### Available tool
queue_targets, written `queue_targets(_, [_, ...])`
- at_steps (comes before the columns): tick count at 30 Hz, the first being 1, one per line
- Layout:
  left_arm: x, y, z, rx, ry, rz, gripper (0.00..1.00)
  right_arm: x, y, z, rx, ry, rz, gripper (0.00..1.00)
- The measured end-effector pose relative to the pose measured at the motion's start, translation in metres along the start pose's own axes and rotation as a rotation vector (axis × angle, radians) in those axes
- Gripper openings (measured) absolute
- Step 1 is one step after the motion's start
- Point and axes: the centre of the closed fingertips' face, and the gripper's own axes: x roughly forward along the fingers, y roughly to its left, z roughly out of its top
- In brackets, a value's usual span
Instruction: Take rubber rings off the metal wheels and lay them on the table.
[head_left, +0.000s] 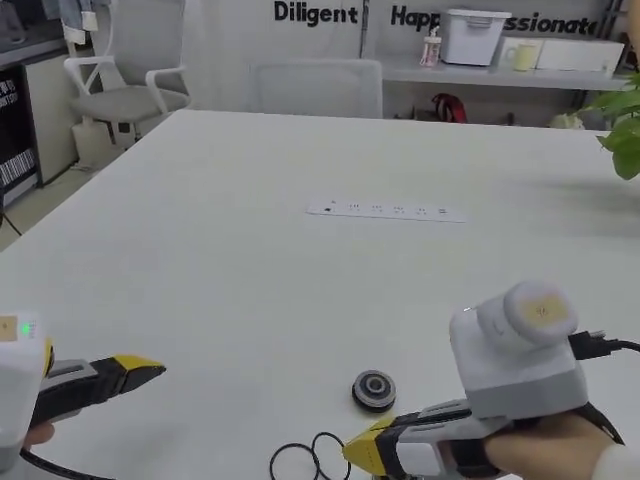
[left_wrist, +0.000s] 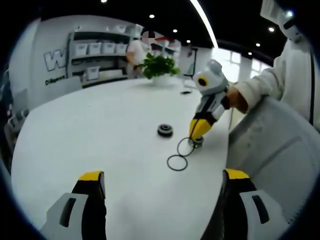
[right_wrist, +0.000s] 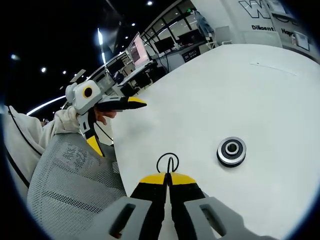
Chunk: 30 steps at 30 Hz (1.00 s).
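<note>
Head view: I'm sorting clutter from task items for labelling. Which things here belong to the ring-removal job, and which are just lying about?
Job:
- metal wheel
- rubber ring held at the right gripper's tips
- second rubber ring lying on the table
- left gripper, open

Lying about:
- power strip
- chair
- plant
- storage box

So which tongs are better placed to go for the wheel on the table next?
Right. The right tongs sit close beside the metal wheel, shut on a rubber ring that probably just needs laying down. The left tongs hang open, well off to the other side.
</note>
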Motion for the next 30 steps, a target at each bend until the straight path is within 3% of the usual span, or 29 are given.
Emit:
queue_targets(26, [0.000,-0.001,-0.003,0.002,0.015,-0.002,0.97,0.004,-0.015,-0.006,-0.051,0.025,-0.071,0.00])
queue_targets(30, [0.000,-0.001,-0.003,0.002,0.012,0.001,0.97,0.005,-0.019,-0.008,-0.072,0.033,-0.087,0.05])
